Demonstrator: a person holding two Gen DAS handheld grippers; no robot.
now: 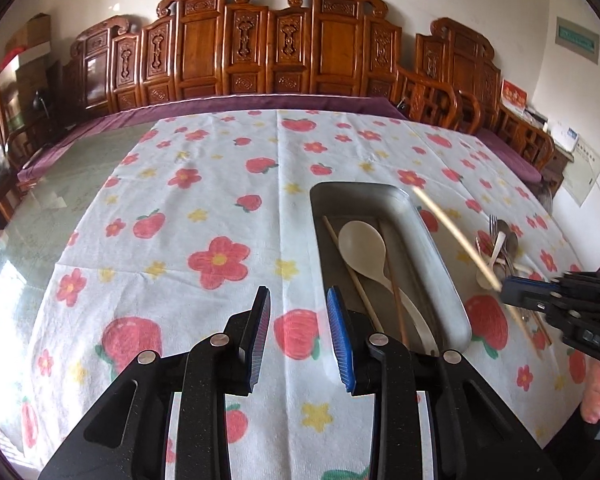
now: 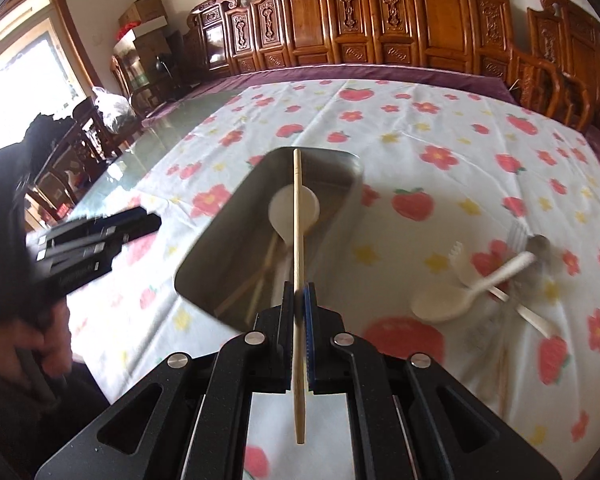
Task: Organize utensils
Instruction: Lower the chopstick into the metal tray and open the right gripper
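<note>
A metal tray [image 1: 432, 236] lies on the flowered tablecloth and holds a cream spoon [image 1: 362, 244] and two chopsticks [image 1: 356, 280]. My left gripper [image 1: 299, 312] is open and empty, just left of the tray's near end. My right gripper [image 2: 299, 292] is shut on a wooden chopstick [image 2: 297, 216], held above the tray [image 2: 204, 248]. In the left wrist view that chopstick [image 1: 452, 232] slants up from the right gripper [image 1: 508, 292]. A loose pile of utensils [image 2: 500, 276] with a cream spoon, forks and a metal spoon lies right of the tray.
Carved wooden benches [image 1: 276, 44] with purple cushions line the far side of the table. The glass tabletop [image 1: 60, 184] is bare at the left beyond the cloth. Another chopstick [image 2: 502, 372] lies on the cloth near the pile.
</note>
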